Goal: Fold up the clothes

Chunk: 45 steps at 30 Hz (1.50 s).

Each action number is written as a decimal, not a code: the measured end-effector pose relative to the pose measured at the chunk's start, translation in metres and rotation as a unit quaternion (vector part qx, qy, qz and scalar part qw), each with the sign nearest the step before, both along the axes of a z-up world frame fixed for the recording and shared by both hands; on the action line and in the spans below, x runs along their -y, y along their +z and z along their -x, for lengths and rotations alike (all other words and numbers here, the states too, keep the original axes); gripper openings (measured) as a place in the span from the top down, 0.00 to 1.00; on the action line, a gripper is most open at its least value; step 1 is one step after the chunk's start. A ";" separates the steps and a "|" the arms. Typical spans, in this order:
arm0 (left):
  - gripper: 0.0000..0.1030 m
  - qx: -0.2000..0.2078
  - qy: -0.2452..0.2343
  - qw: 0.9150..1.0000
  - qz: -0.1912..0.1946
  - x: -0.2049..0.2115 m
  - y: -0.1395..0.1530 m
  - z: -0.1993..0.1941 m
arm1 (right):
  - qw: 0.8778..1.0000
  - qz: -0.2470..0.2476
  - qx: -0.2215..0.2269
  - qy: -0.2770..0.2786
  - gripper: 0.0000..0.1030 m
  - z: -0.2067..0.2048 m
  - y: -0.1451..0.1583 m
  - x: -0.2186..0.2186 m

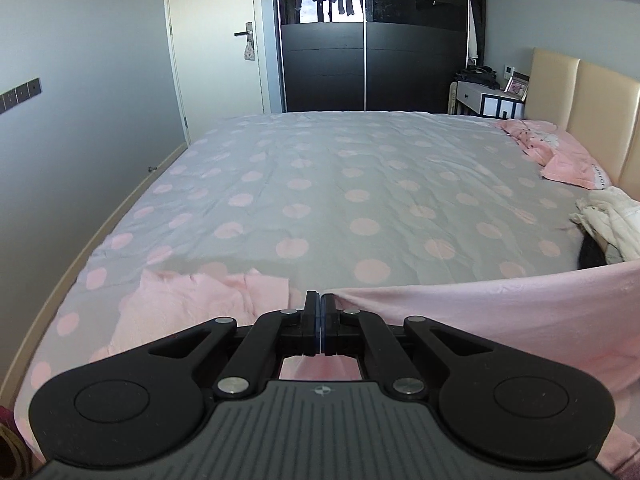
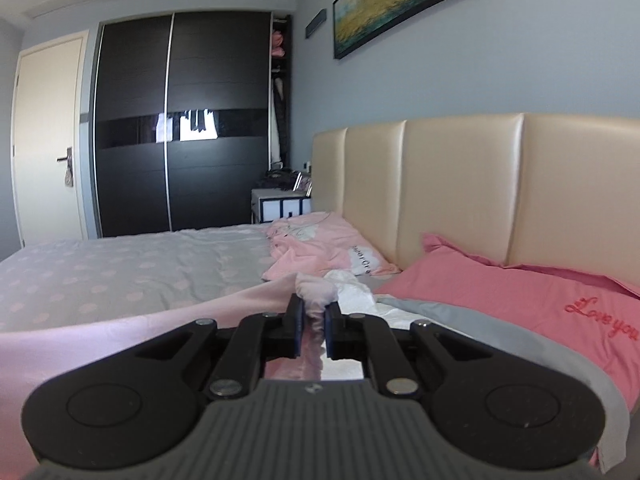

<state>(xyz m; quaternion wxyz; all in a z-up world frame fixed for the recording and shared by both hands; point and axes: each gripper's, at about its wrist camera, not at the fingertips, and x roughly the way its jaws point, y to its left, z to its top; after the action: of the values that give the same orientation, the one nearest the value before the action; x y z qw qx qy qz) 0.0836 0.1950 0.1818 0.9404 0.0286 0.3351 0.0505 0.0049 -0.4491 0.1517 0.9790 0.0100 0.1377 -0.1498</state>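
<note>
1. Fabric first: a pale pink, soft cotton garment [image 1: 500,320] hangs stretched above the bed between the two hand-held grippers.
2. Left gripper [image 1: 321,312] has its jaws pressed fully together, pinching a thin edge of the pink garment, which sweeps off to the right of its fingertips in a taut sheet.
3. Right gripper [image 2: 314,320] stands narrowly parted, clamped on a bunched roll of the same garment [image 2: 316,292] that bulges beyond its tips; the cloth trails away to the left.
4. More pink cloth [image 1: 192,304] lies crumpled on the grey bedspread with pink dots [image 1: 320,168] left of the left gripper.
5. Beyond lie a pink pillow embroidered "Love you" [image 2: 540,312], a cream padded headboard [image 2: 460,184] and a dark sliding wardrobe [image 1: 372,48].
</note>
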 end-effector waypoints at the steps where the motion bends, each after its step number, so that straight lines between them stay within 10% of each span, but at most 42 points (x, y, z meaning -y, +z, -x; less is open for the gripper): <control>1: 1.00 -0.004 0.003 1.000 -0.011 -0.001 -0.003 -0.015 | 1.000 0.007 -0.010 0.008 0.89 -0.016 -0.003 -0.003; 14: 1.00 -0.116 0.024 0.983 -0.140 0.013 -0.130 -0.246 | 0.980 0.114 -0.162 0.020 0.88 -0.275 -0.106 -0.048; 23: 1.00 -0.176 0.016 0.970 -0.165 0.025 -0.229 -0.328 | 0.958 0.137 -0.251 0.009 0.86 -0.357 -0.202 -0.047; 30: 0.83 -0.191 0.006 0.973 -0.129 0.015 -0.237 -0.330 | 0.959 0.107 -0.262 0.009 0.51 -0.365 -0.218 -0.041; 36: 0.59 -0.160 -0.008 0.983 -0.094 0.000 -0.198 -0.294 | 0.969 0.085 -0.233 0.022 0.50 -0.334 -0.194 -0.049; 45: 0.51 -0.185 -0.043 0.981 -0.039 0.009 -0.178 -0.202 | 0.968 0.016 -0.231 0.098 0.48 -0.254 -0.158 -0.091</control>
<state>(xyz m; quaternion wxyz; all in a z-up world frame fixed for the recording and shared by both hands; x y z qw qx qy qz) 0.2861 0.1858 0.0035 0.8615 0.0889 0.4997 0.0171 0.2594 -0.3584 -0.0064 0.9305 -0.0545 0.3580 -0.0541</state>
